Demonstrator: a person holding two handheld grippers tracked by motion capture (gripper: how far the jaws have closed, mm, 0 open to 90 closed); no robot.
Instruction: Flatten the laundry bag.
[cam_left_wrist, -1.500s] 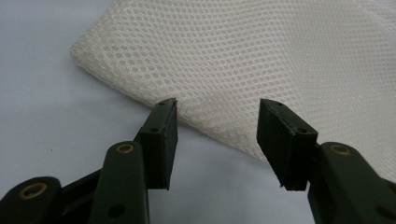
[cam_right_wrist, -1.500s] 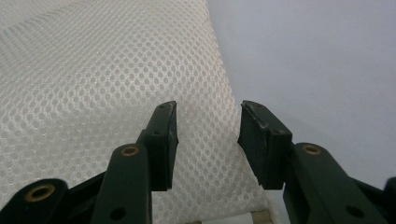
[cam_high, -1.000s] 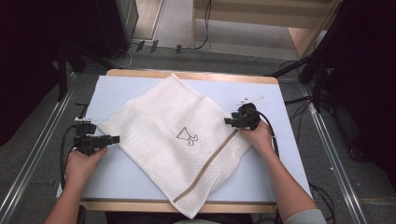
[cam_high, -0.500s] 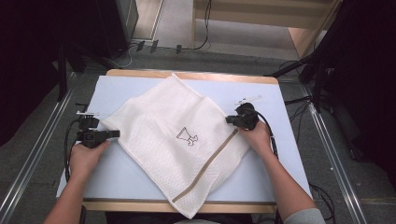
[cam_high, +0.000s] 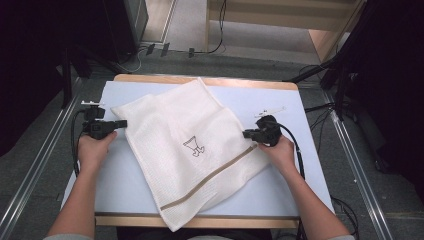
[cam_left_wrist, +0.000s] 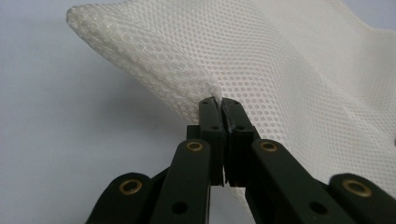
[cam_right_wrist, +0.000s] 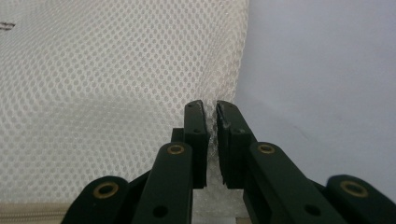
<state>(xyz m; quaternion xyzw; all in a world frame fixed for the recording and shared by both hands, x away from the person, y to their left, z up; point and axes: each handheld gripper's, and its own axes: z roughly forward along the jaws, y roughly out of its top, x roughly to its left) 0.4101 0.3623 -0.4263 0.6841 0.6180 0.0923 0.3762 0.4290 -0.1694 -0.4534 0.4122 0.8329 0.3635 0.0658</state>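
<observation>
Counter: pale blue counter (cam_high: 125, 175) with a wooden front edge, grey floor around it.
Left gripper (cam_high: 121, 123): fingers (cam_left_wrist: 211, 122) have just closed and pinch the left corner of the white mesh bag (cam_high: 190, 145).
Mesh bag: spread across the counter's middle (small printed figure, tan zipper strip), between both grippers.
Right gripper (cam_high: 246, 134): fingers (cam_right_wrist: 194, 125) narrow, clamping the bag's right edge.
</observation>
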